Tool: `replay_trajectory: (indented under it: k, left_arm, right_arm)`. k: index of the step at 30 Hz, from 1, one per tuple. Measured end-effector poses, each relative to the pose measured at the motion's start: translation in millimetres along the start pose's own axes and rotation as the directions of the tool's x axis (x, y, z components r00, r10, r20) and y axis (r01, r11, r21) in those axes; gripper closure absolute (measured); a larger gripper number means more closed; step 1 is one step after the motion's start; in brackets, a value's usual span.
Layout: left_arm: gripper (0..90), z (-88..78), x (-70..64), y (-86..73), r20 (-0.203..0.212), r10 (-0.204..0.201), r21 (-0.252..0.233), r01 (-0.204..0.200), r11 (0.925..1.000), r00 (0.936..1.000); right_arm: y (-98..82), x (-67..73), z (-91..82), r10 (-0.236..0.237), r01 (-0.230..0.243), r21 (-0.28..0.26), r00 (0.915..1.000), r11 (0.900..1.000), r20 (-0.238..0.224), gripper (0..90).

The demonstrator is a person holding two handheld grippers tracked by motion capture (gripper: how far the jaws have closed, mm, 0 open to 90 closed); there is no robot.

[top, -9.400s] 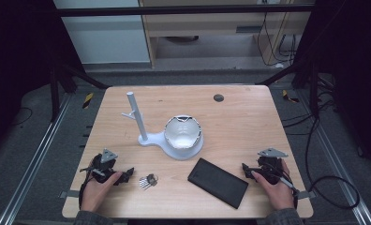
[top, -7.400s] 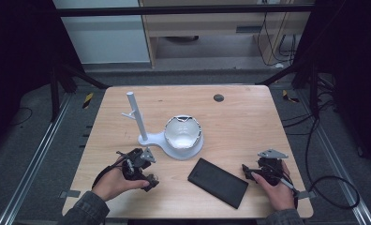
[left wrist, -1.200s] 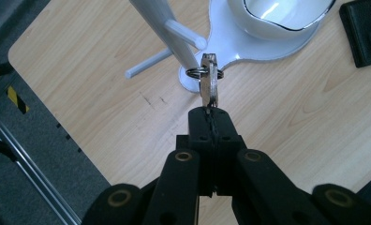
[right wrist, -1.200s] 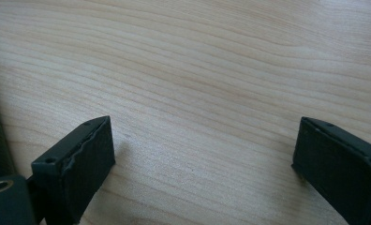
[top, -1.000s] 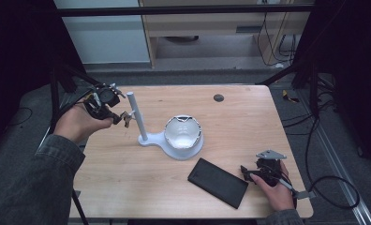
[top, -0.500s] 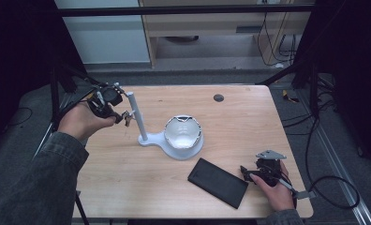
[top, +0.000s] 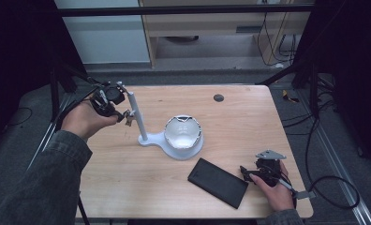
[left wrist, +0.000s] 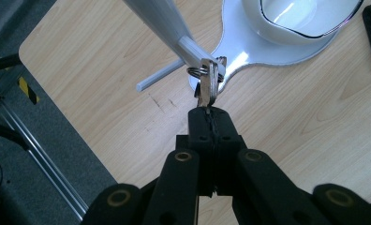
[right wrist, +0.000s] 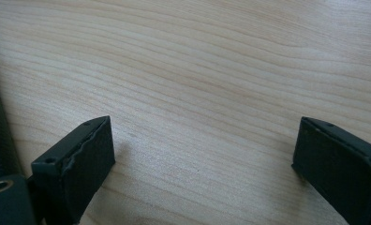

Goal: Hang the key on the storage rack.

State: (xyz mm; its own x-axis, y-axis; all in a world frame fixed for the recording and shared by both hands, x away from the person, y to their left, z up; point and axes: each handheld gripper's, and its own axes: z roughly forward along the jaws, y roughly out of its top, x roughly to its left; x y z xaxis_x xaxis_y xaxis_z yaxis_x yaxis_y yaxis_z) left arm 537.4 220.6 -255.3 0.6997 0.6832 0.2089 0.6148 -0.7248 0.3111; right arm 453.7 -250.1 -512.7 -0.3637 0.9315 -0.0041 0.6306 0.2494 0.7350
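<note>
While the left gripper (left wrist: 207, 111) pinches the keys (left wrist: 208, 85) with their ring on the white stand's peg (left wrist: 186, 47), upper middle of frame, next up looks like letting go; right gripper (right wrist: 202, 154) sits open on the table (right wrist: 197, 56).

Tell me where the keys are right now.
The keys hang from the left gripper, their ring at a peg of the white stand, left of the bowl.

It looked like a lab recording bay: a bare wooden table (top: 249, 117) stood inside a black metal frame (top: 183, 9), loose cables (top: 315, 140) ran over grey floor (top: 29, 136), and plain cabinets (top: 108, 33) lined the far wall.
</note>
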Motion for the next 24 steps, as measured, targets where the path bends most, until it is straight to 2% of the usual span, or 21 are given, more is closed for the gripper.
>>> replay_trajectory:
  k: [10, 24]
  left_arm:
    - [88.8, 2.6, -4.8, 5.6, -0.03, 0.013, 0.014, -0.013, 0.9998, 0.9995]
    - [88.7, 11.3, -2.9, 6.1, -0.03, 0.008, 0.02, -0.007, 0.9998, 0.9995]
  right_arm:
    - [0.3, 0.8, 0.3, -0.004, 0.004, 0.0, 1.0, 1.0, -0.002, 5.6]
    - [0.4, 1.8, 0.5, -0.001, 0.001, -0.001, 1.0, 1.0, -0.006, 5.6]
